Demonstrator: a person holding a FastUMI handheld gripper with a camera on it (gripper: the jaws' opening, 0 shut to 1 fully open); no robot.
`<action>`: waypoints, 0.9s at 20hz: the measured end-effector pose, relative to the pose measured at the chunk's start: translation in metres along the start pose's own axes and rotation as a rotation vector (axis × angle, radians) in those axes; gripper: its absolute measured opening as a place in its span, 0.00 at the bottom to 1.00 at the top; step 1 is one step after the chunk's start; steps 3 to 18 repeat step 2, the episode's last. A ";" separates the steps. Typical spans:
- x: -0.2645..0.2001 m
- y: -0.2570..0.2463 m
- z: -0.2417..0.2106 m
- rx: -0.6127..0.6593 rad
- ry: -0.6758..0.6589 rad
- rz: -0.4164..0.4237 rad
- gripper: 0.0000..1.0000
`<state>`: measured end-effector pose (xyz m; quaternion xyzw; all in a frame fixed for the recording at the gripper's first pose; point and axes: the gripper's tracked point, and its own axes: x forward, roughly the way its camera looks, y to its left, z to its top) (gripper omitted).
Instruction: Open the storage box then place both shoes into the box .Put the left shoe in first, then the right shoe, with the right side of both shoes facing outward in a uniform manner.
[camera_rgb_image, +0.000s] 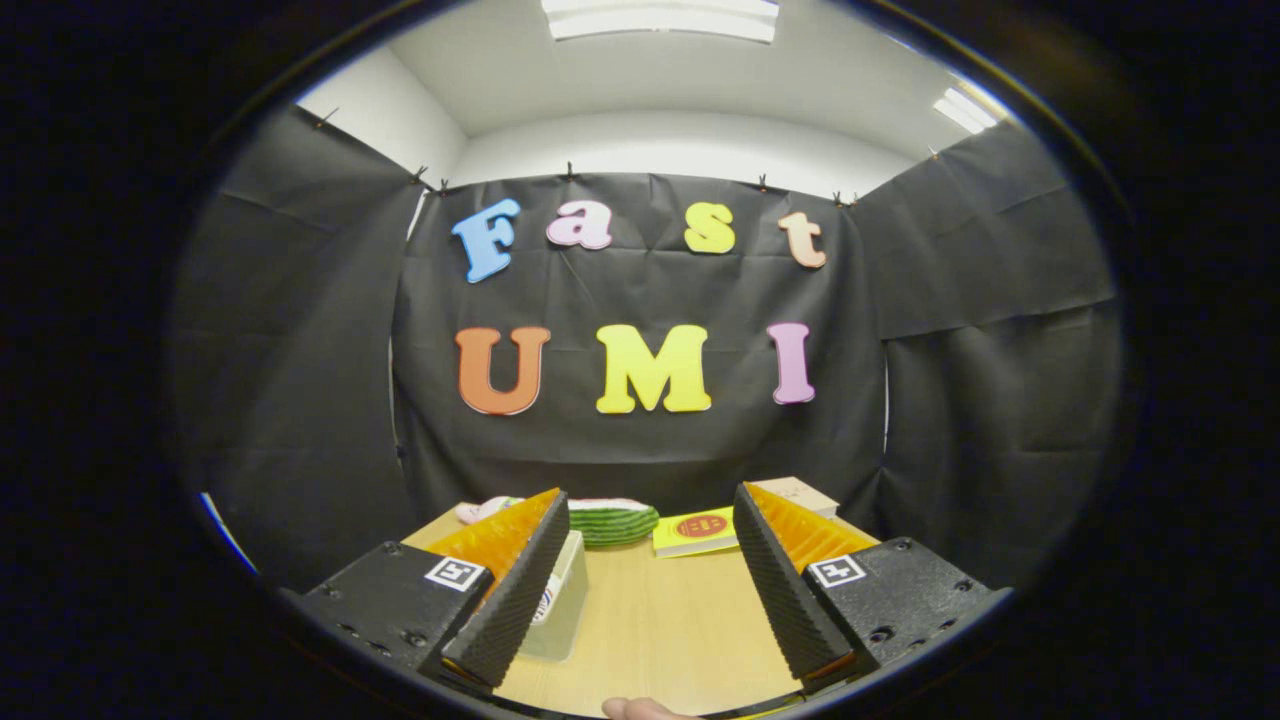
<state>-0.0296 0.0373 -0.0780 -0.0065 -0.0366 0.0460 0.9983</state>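
Gripper (650, 580) fingers spread wide, nothing between them but bare wooden table (660, 630). Translucent storage box (560, 600) sits just inside the left finger. Beyond the fingers: green striped shoe (612, 522), yellow book (695, 532), and a tan box (800, 493) near the wall.

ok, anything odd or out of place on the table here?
Nothing stands out. Gripper jaws open over bare wooden table; a translucent box touches the left jaw, a green-striped item and yellow booklet lie flat beyond.

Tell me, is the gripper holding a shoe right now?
No, the gripper is open, with bare wooden table between its fingers and a green-striped shoe lying beyond them.
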 end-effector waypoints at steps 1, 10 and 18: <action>-0.003 0.000 0.000 0.006 0.000 0.000 1.00; -0.005 0.001 -0.001 0.012 0.004 0.007 1.00; -0.005 0.001 -0.001 0.012 0.004 0.007 1.00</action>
